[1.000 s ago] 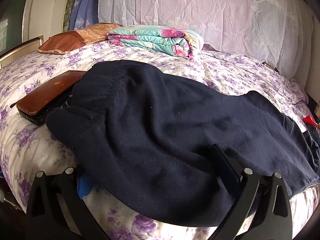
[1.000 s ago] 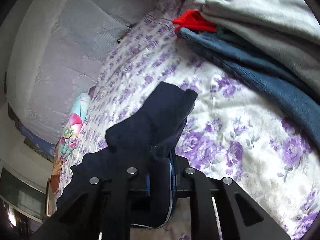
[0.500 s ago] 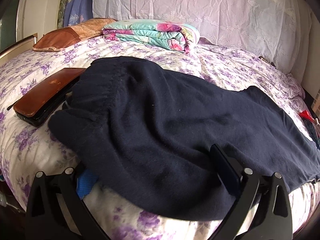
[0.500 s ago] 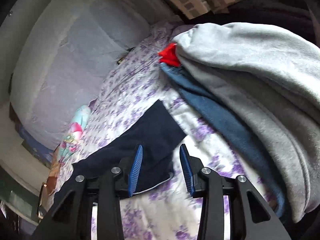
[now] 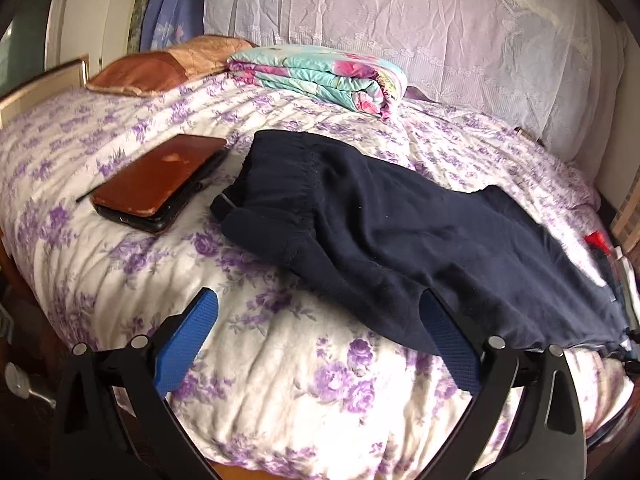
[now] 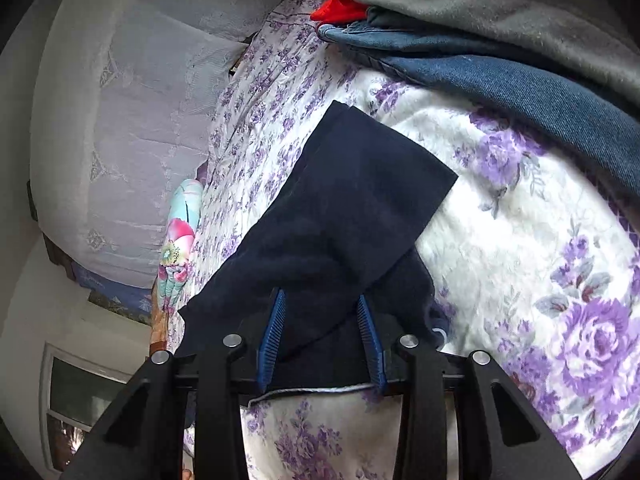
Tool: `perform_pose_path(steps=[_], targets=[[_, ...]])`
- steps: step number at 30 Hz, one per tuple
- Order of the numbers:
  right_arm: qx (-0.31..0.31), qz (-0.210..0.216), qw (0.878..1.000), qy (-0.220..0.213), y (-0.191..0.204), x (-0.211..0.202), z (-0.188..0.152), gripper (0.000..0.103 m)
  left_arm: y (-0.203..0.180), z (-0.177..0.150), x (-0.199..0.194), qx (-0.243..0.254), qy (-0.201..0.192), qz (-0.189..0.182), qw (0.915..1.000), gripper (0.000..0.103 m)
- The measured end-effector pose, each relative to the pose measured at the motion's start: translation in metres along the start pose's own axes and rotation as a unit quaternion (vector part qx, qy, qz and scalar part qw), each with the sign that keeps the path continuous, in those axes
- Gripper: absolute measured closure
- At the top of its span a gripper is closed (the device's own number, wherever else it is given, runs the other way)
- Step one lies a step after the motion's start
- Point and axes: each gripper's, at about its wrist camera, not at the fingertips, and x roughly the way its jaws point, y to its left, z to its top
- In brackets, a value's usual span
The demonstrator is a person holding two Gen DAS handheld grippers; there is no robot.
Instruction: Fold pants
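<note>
Across the frame's middle, navy pants (image 5: 400,232) lie on the floral bedspread (image 5: 280,380). Left gripper (image 5: 320,344) is spread wide and empty. Right gripper (image 6: 322,320), jaws just parted then narrowing slightly, straddles the leg cloth without pinching it.

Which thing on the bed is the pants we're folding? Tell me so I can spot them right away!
Look at the big bed with purple flowers on its cover. In the middle lie the pants, spread flat, beside a brown case and in front of a folded flowery blanket. They are the only plain dark navy thing, with a gathered stretchy waistband.

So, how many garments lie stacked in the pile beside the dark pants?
3 visible: grey fleece garment on top, blue denim garment beneath, small red garment tucked behind. More may be hidden.
</note>
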Motion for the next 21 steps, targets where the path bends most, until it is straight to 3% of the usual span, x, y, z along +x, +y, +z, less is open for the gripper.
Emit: perform_pose_path(steps=[2, 3, 7, 12, 15, 18, 19, 21], targets=[[-0.016, 0.014, 0.999, -0.023, 0.005, -0.003, -0.003, 0.081, 0.004, 0.003, -0.002, -0.018, 0.003, -0.019, 0.9997, 0.005], [-0.031, 0.013, 0.999, -0.037, 0.008, -0.008, -0.006, 0.099, 0.006, 0.004, -0.003, -0.029, 0.005, -0.029, 0.9992, 0.005], [-0.093, -0.008, 0.990, -0.105, 0.021, -0.017, -0.018, 0.100, 0.017, 0.015, -0.013, -0.063, 0.008, -0.066, 0.9958, 0.005], [-0.123, -0.020, 0.985, -0.117, 0.035, -0.019, -0.016, 0.100, 0.028, 0.035, -0.006, -0.103, 0.030, -0.103, 0.9888, 0.005], [-0.111, -0.014, 0.988, -0.107, 0.028, -0.019, -0.013, 0.100, 0.040, 0.033, 0.016, -0.157, 0.071, -0.135, 0.9757, 0.005], [-0.093, -0.014, 0.991, -0.090, 0.016, -0.015, -0.013, 0.100, 0.049, 0.019, 0.042, -0.227, 0.111, -0.194, 0.9480, 0.005], [-0.090, -0.016, 0.992, -0.085, 0.013, -0.012, -0.014, 0.100, 0.049, 0.018, 0.041, -0.231, 0.101, -0.191, 0.9486, 0.007], [-0.087, -0.017, 0.993, -0.079, 0.009, -0.010, -0.014, 0.100, 0.041, 0.021, 0.034, -0.212, 0.086, -0.180, 0.9566, 0.036]])
